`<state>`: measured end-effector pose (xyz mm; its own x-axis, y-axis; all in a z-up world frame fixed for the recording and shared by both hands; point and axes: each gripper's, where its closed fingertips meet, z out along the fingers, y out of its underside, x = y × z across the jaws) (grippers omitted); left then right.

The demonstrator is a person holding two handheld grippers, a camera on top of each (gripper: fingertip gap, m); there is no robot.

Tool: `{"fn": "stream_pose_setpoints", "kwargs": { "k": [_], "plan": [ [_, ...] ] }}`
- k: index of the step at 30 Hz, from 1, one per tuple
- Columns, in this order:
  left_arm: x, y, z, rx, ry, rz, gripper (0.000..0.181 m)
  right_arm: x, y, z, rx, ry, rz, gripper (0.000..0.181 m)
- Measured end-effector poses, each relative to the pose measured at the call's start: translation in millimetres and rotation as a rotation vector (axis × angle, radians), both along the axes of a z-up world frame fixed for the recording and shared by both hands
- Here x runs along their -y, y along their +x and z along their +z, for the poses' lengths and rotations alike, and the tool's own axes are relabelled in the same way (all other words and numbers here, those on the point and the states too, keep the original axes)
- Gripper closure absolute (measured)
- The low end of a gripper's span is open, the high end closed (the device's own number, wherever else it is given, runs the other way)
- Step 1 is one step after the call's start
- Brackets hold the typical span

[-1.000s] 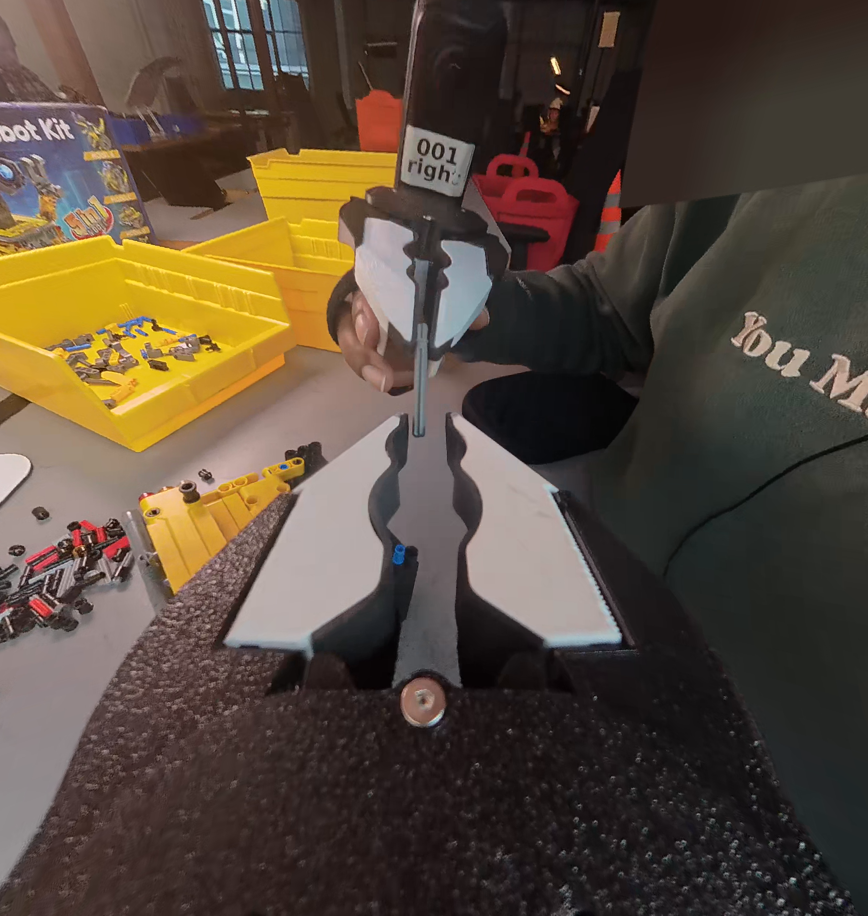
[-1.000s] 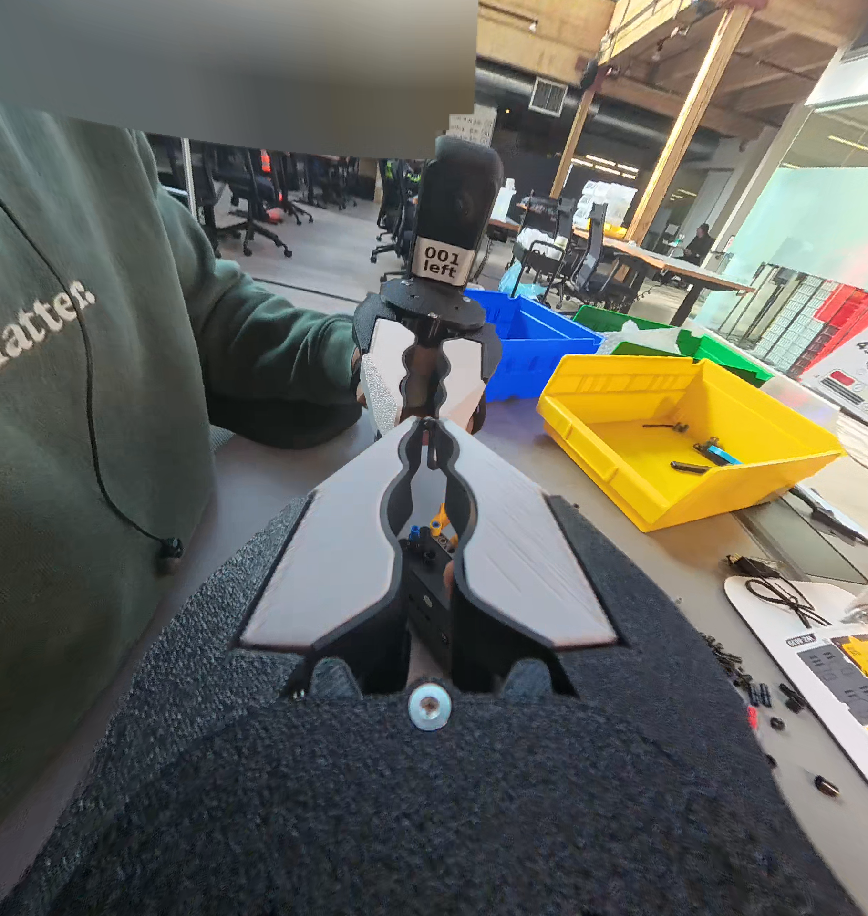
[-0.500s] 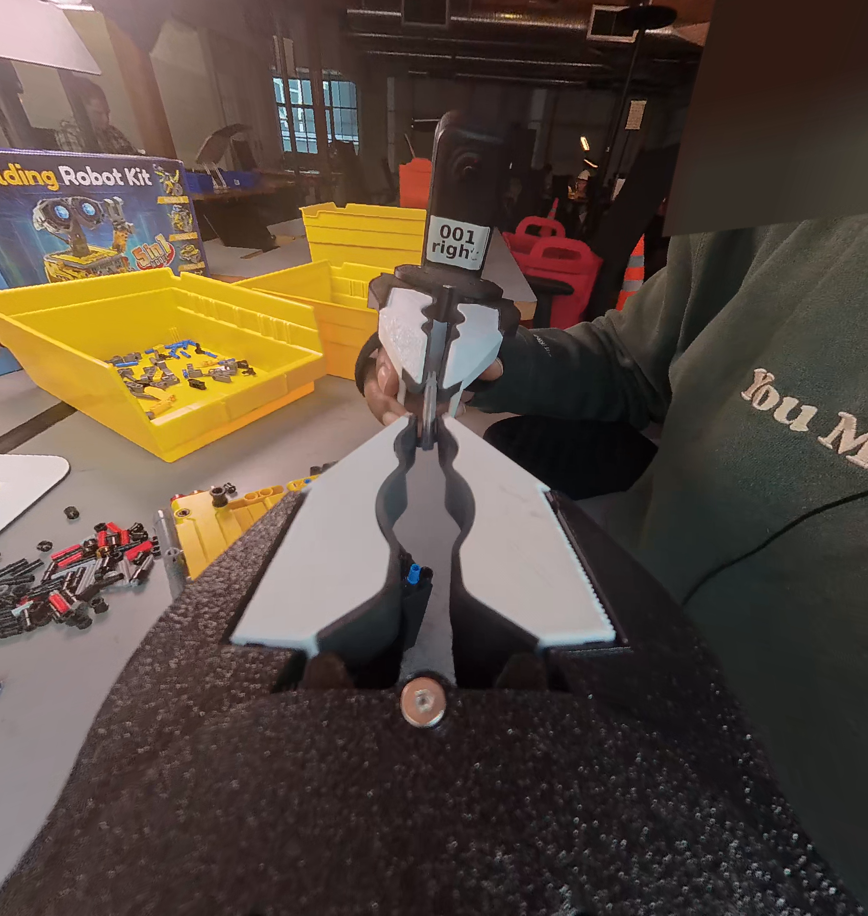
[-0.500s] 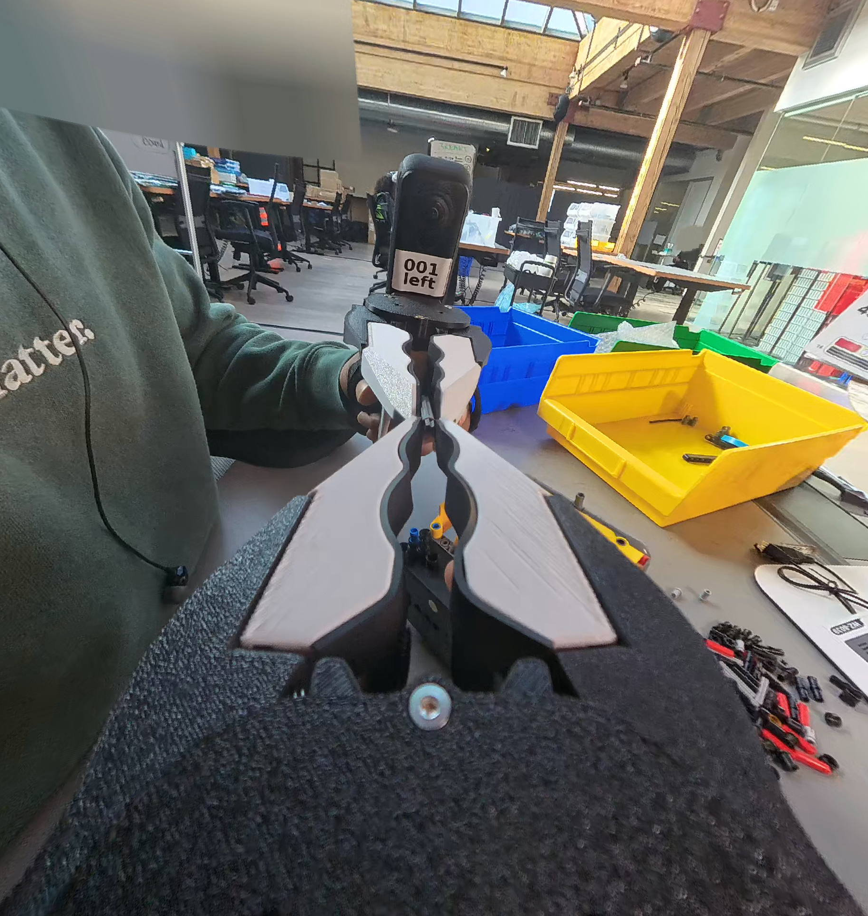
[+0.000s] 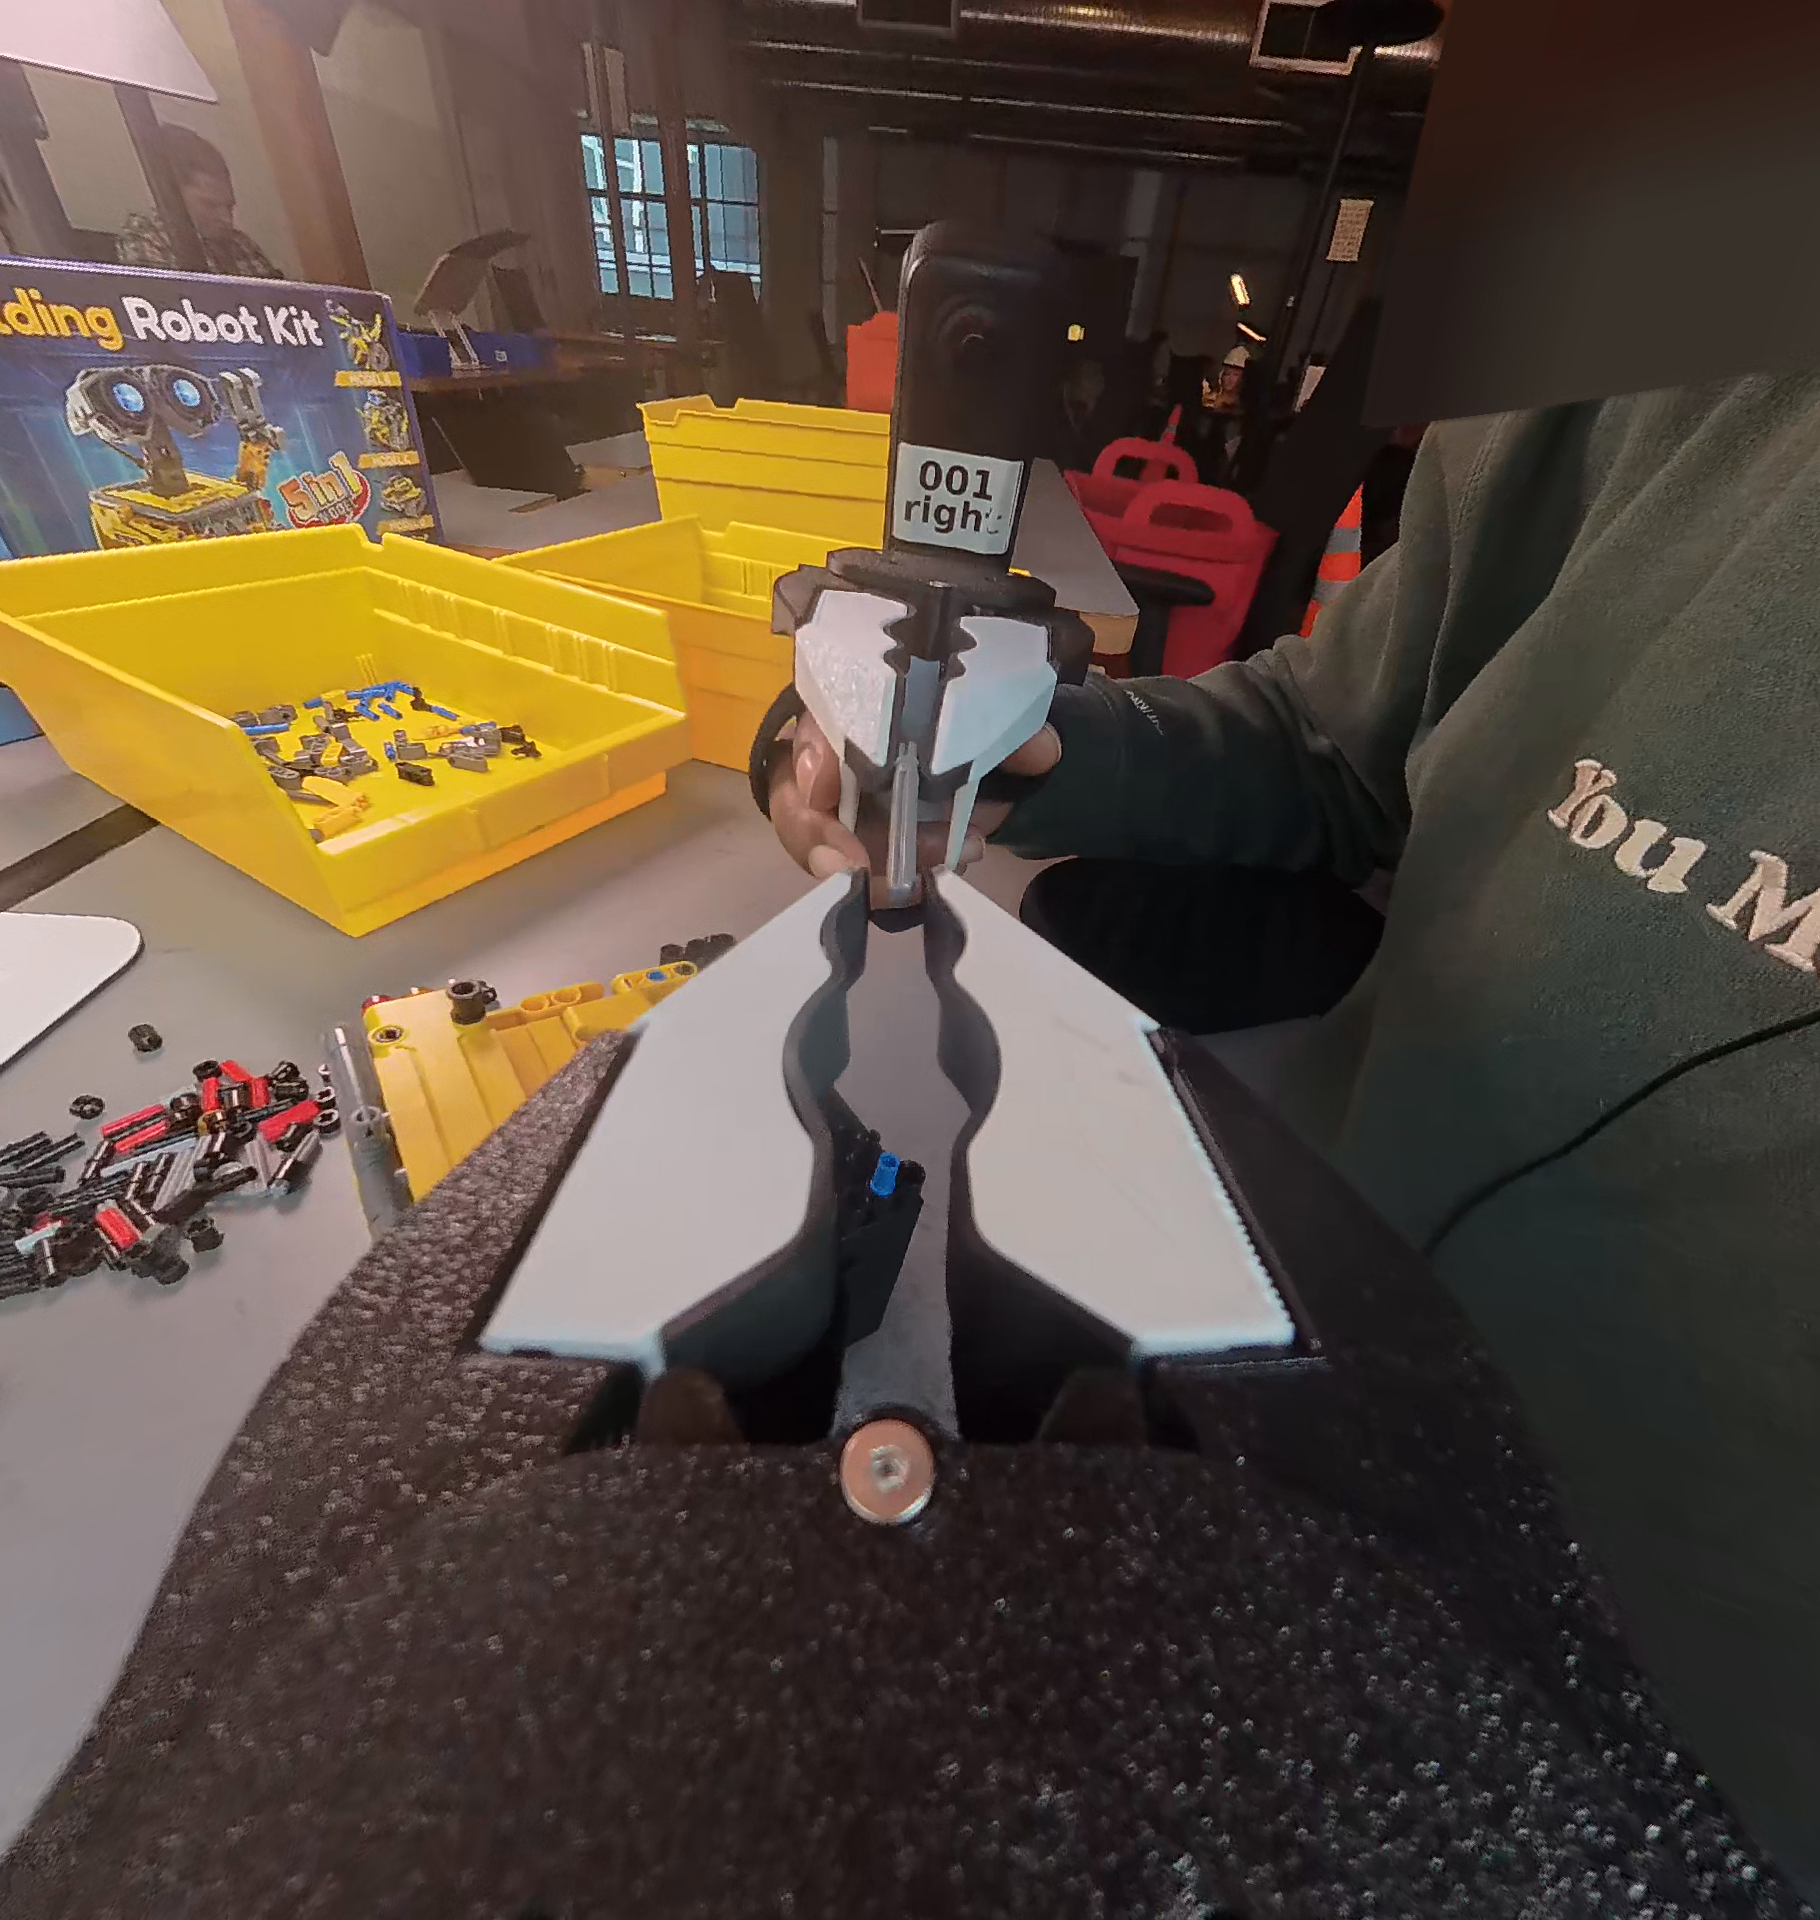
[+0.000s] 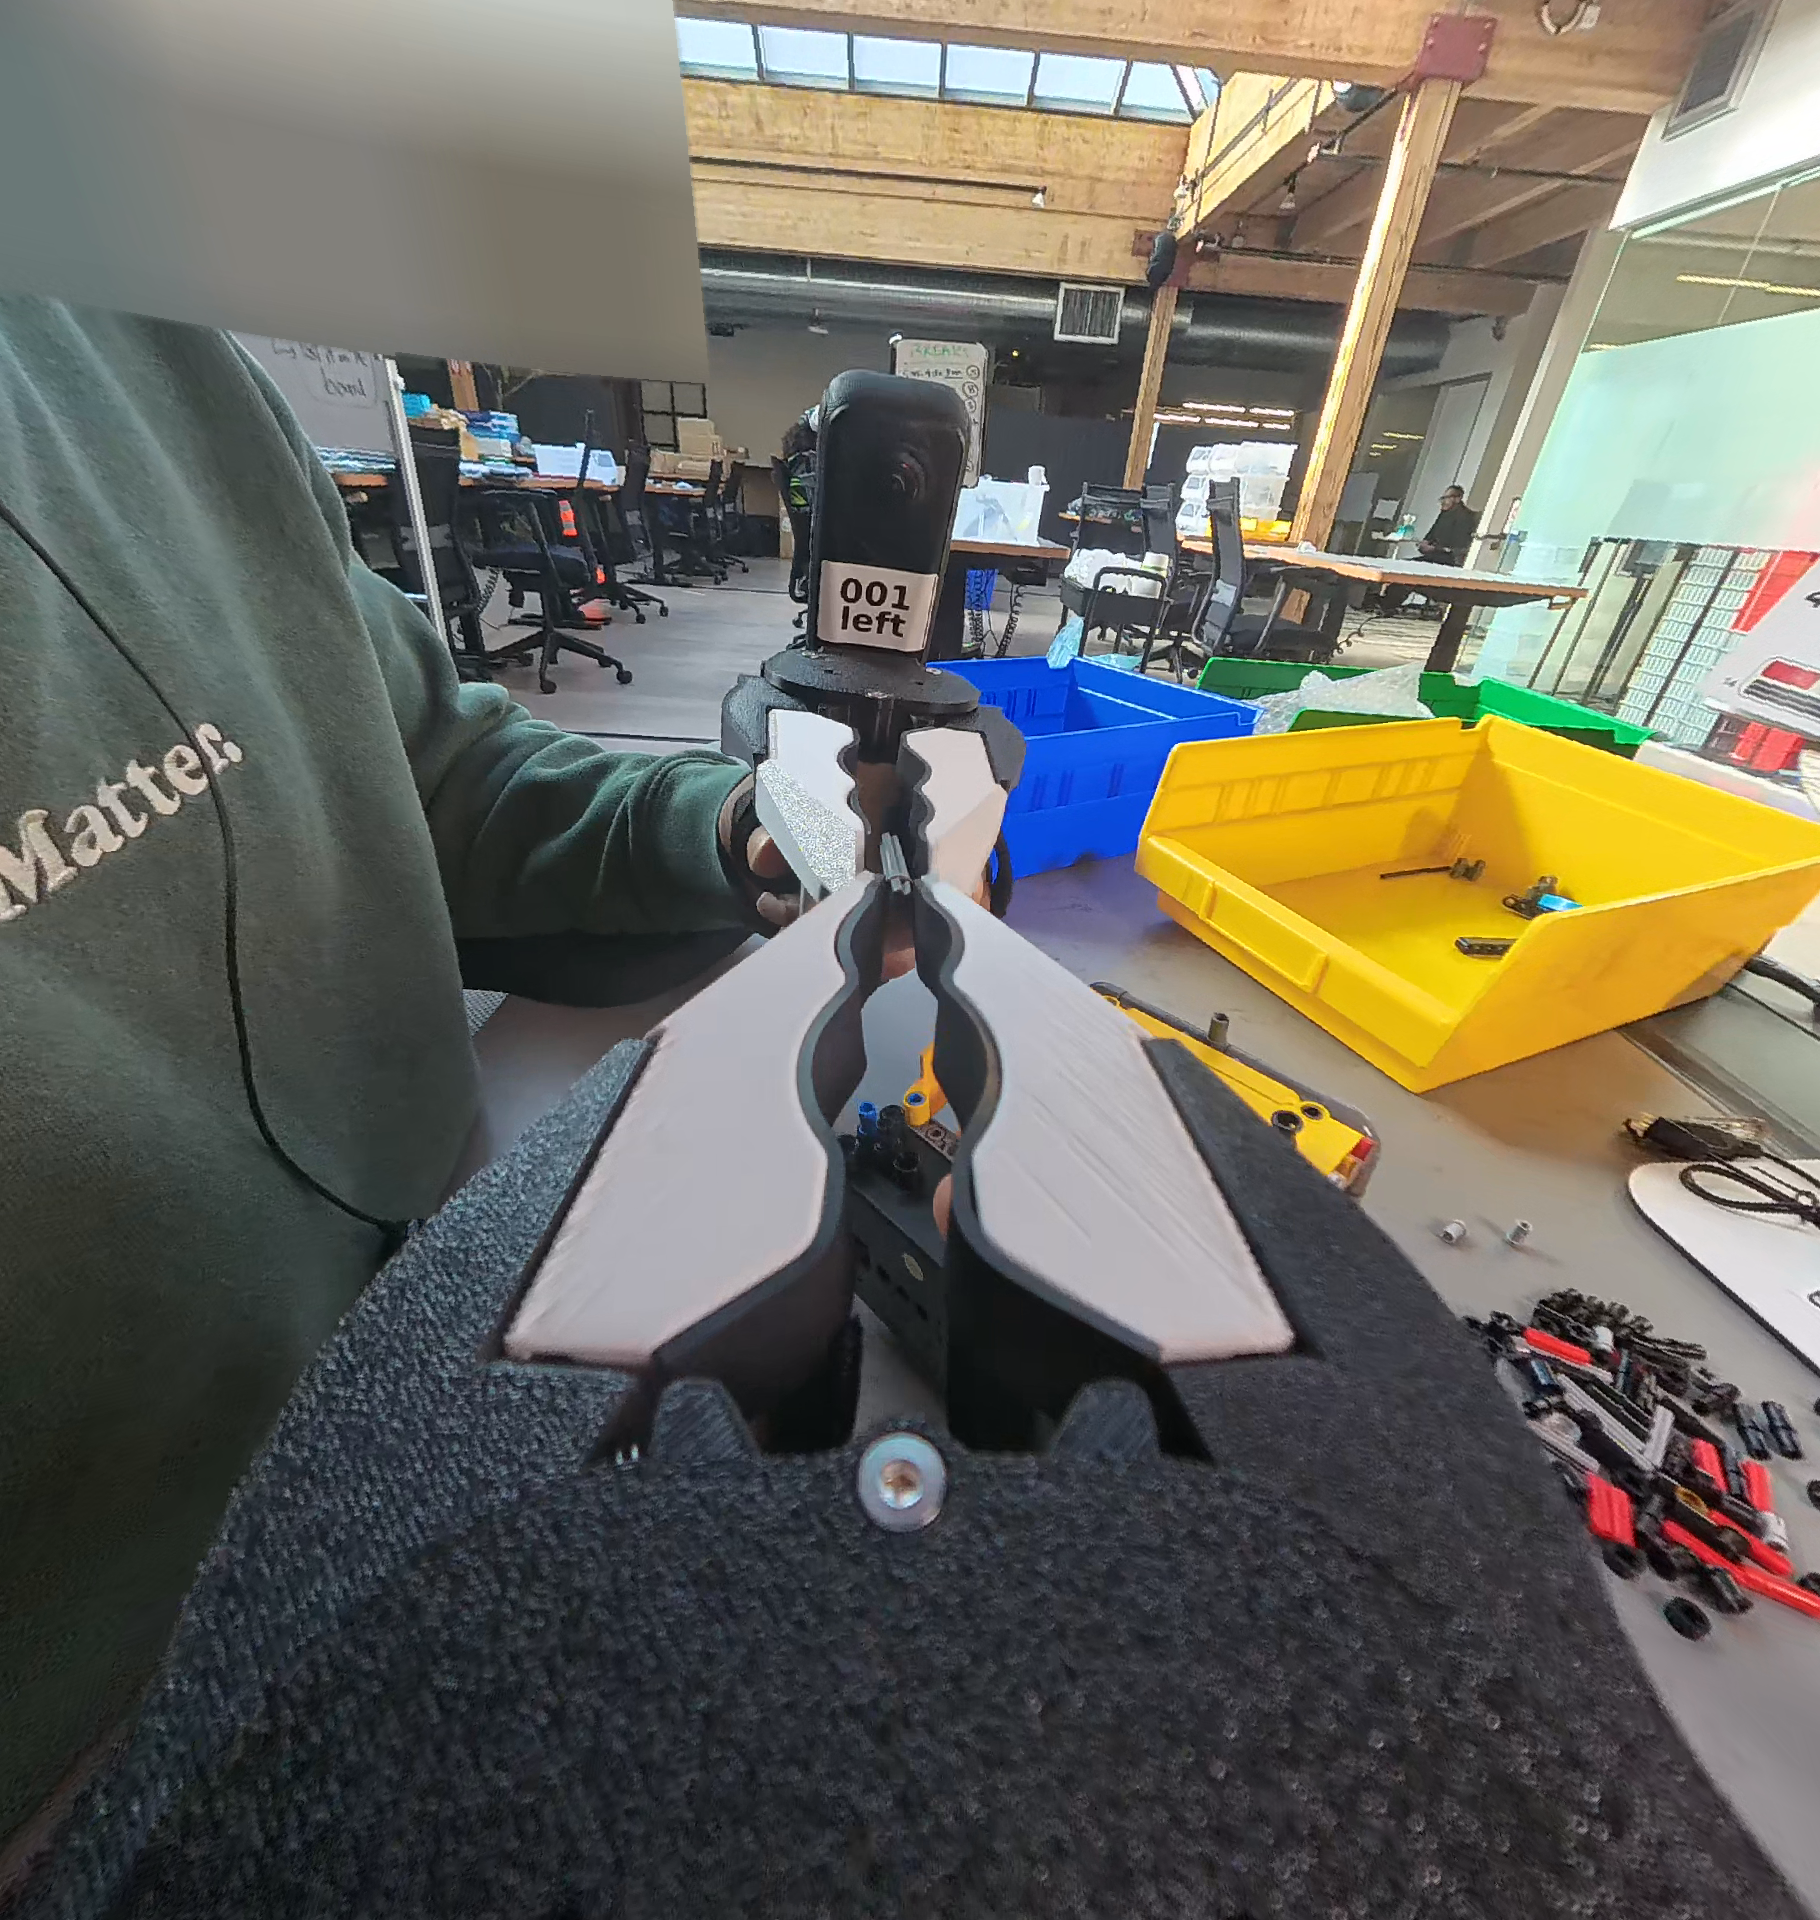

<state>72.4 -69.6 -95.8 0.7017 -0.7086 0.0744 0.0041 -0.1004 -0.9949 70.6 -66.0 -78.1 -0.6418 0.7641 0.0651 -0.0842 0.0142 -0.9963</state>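
Observation:
My right gripper (image 6: 892, 885) is shut on a thin grey rod (image 6: 890, 860) and holds it in the air above the table. In the left wrist view the right gripper (image 5: 906, 831) faces me, with the rod (image 5: 900, 821) pointing out of its tips. My left gripper (image 5: 898, 888) faces it tip to tip. Its jaws stand narrowly apart around the rod's free end, with a slim gap on each side. Below the grippers a black block with a blue pin (image 6: 890, 1153) lies on the table beside a yellow assembly (image 5: 490, 1049).
A yellow bin (image 5: 106, 665) with small parts, stacked yellow bins (image 5: 760, 468) and a kit box (image 5: 158, 395) stand on the left. A yellow bin (image 6: 1301, 966), blue bin (image 6: 1093, 748) and pin pile (image 6: 1664, 1455) are on the right. A person's green sweatshirt (image 6: 106, 935) is close behind. Left and right tips are no more than a few centimetres apart.
The two grippers have come together tip to tip. My left gripper's jaws have narrowed around the free end of the rod. The right gripper still holds the rod.

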Motion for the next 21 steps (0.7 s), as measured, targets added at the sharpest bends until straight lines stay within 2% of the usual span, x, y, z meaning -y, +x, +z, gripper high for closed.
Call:
{"fn": "stream_pose_setpoints", "kwargs": {
  "k": [2,21],
  "plan": [
    [1,2,0,-0.002,0.002,-0.004,0.178,0,0,-1,0.000,0.001,-0.001,0.177],
    [0,-3,-5,-0.017,-0.019,0.007,0.179,-1,-5,-18,0.057,0.045,-0.009,0.177]
  ]
}}
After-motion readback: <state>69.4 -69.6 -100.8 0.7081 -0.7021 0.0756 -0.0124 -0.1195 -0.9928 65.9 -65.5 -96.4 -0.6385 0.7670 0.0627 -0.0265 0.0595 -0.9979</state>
